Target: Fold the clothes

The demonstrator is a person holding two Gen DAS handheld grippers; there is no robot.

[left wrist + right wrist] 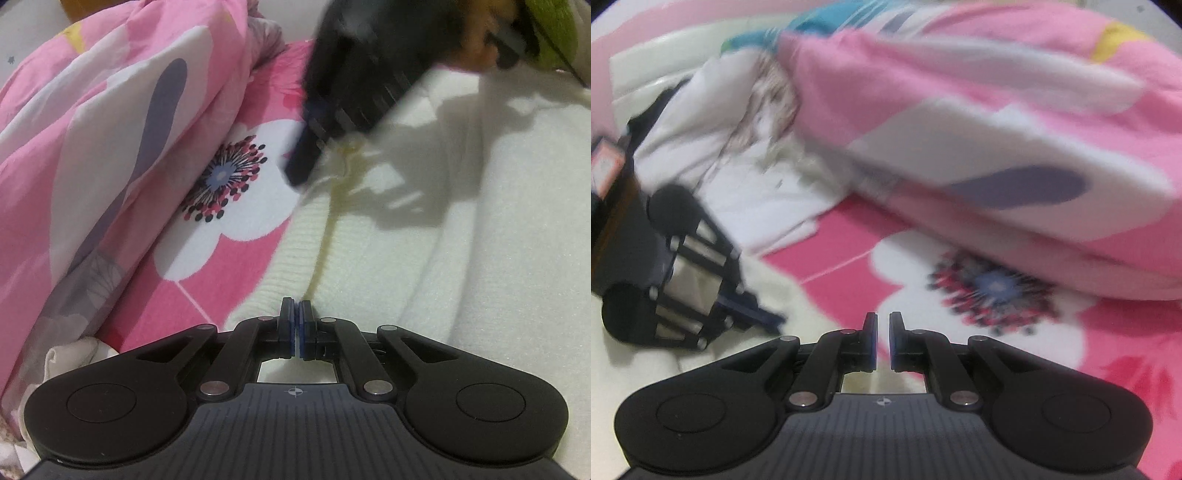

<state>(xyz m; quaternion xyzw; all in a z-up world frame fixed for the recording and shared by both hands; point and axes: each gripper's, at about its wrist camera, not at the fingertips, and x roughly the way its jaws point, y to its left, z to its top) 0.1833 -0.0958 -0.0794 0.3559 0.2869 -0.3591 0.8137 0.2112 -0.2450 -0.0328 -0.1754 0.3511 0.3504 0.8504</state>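
A cream knit sweater lies spread on the bed and fills the right of the left wrist view. My left gripper is shut, its tips pinching the sweater's ribbed hem at a fold line. The right wrist view shows the same gripper at the left, resting on the cream cloth. Farther up the hem, blurred, my right gripper has the knit bunched up at its fingers. In its own view the right gripper is nearly shut, with cream cloth showing under the pads.
A bulky pink flowered duvet is heaped along the sweater's far side. The pink bedsheet with a big white flower lies between them. White clothes are piled at the back. A hand with a green sleeve holds the right gripper.
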